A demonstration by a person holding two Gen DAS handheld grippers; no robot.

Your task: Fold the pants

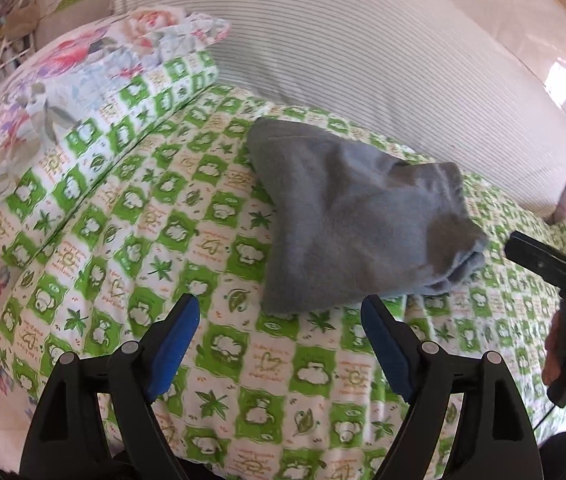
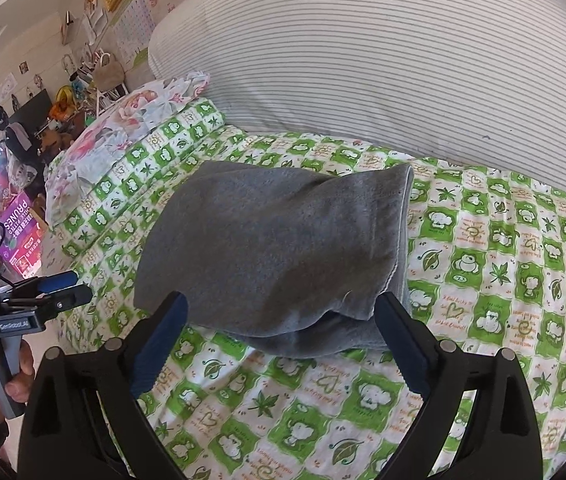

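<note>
The grey pants (image 1: 355, 220) lie folded into a compact bundle on the green-and-white patterned bedspread (image 1: 187, 248). In the right wrist view the pants (image 2: 275, 252) sit just ahead of the fingers. My left gripper (image 1: 279, 316) is open and empty, hovering just short of the bundle's near edge. My right gripper (image 2: 281, 312) is open and empty, its blue-padded fingertips either side of the bundle's near edge, with no grip on it. The right gripper also shows at the right edge of the left wrist view (image 1: 551, 264), and the left gripper at the left edge of the right wrist view (image 2: 63, 288).
A large striped pillow (image 2: 383, 64) lies behind the pants. A folded floral and green quilt stack (image 1: 83, 112) sits to the left. A cluttered shelf area and a purple box (image 2: 23, 236) stand beyond the bed's left side.
</note>
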